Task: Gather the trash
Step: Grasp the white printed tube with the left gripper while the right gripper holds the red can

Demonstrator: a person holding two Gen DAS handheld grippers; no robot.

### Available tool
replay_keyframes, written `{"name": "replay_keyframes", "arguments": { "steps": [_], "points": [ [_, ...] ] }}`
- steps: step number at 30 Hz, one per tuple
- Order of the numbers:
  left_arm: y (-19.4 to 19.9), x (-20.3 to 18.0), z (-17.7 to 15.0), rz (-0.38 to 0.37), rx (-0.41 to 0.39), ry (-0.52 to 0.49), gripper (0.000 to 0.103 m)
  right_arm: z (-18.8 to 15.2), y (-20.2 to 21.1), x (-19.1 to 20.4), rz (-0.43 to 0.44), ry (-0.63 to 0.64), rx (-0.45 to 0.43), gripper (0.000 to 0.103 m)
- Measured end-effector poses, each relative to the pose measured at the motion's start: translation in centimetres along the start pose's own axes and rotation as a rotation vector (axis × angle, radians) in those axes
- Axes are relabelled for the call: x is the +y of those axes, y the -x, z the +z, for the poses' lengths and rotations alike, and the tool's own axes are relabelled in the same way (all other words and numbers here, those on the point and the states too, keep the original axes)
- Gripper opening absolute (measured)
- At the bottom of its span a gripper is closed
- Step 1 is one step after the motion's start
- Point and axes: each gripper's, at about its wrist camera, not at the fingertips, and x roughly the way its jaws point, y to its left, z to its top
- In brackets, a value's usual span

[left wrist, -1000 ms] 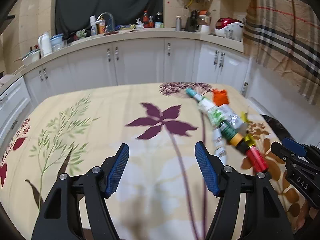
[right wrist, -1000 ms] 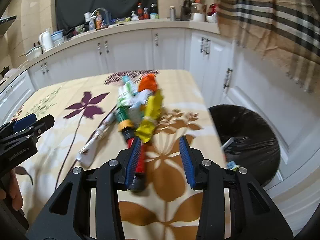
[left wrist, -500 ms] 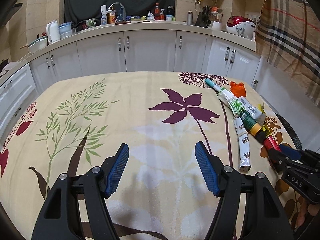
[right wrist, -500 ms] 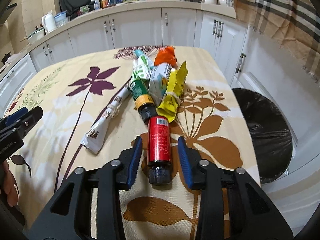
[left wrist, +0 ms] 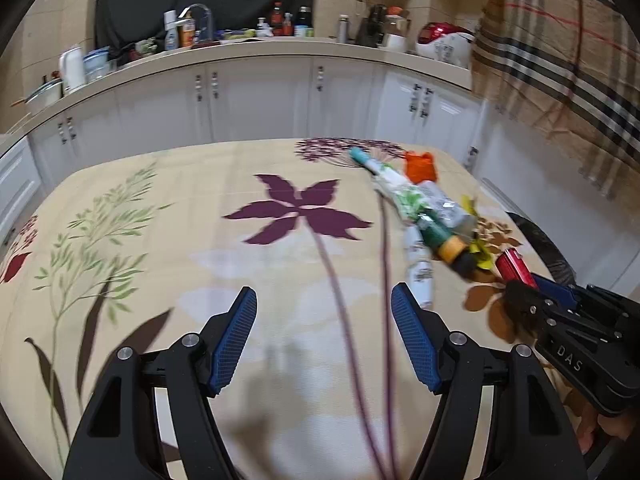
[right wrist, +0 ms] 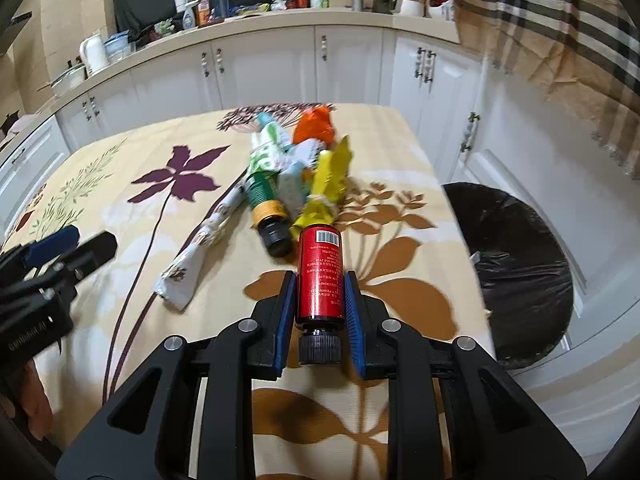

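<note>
A small red bottle [right wrist: 320,272] with a black cap lies on the flowered tablecloth, and my right gripper [right wrist: 320,280] is shut on its body, a blue pad on either side. Beyond it lies a heap of trash: a green bottle [right wrist: 264,196] with a yellow band, a yellow wrapper [right wrist: 328,184], a white wrapper [right wrist: 200,248], an orange scrap [right wrist: 314,128]. In the left wrist view the red bottle [left wrist: 514,266] shows at the right in the right gripper [left wrist: 532,286]. My left gripper [left wrist: 324,312] stands open over bare cloth, left of the heap [left wrist: 424,216].
A black-lined bin [right wrist: 516,256] stands on the floor just past the table's right edge. White cabinets [right wrist: 260,64] and a cluttered counter run along the back. A checked curtain [right wrist: 560,40] hangs at the right. The left gripper [right wrist: 68,248] shows at the left.
My right gripper has shut on the red bottle, which lay just ahead of its open fingers a second ago. The left wrist view has swung a little.
</note>
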Motion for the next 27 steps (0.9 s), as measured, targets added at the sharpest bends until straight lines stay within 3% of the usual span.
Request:
{"name": "replay_keyframes", "arguments": {
  "steps": [7,9,11,17,18,19,27],
  "points": [
    [-1.8,-2.9,0.5,-0.048,0.029,-0.042,0.068,0.3,0.7,-2.2,-0.022,-0.035,-0.034,0.023],
    [-2.5,-3.5,0.5,-0.06,0.051,-0.052,0.064,0.3,0.8,-2.6,-0.022,-0.043,-0.037,0.023],
    [-3.2,-4.1,0.6,-0.065,0.074,-0.064,0.053,0.2,0.8,-3.1,-0.021,-0.052,-0.039,0.023],
    [-4.5,-5.0,0.6,-0.094,0.132,-0.093,0.035,0.3,0.6,-3.9,-0.012,-0.067,-0.039,0.023],
    [-4.7,-5.1,0.6,-0.099,0.139,-0.101,0.03,0.3,0.5,-4.0,-0.01,-0.069,-0.038,0.023],
    [-4.8,-5.3,0.5,-0.104,0.146,-0.108,0.019,0.3,0.5,-4.1,-0.008,-0.07,-0.039,0.023],
    [-3.9,-5.3,0.5,-0.097,0.107,-0.116,0.017,0.2,0.7,-4.0,0.007,-0.072,-0.053,0.023]
  ]
}}
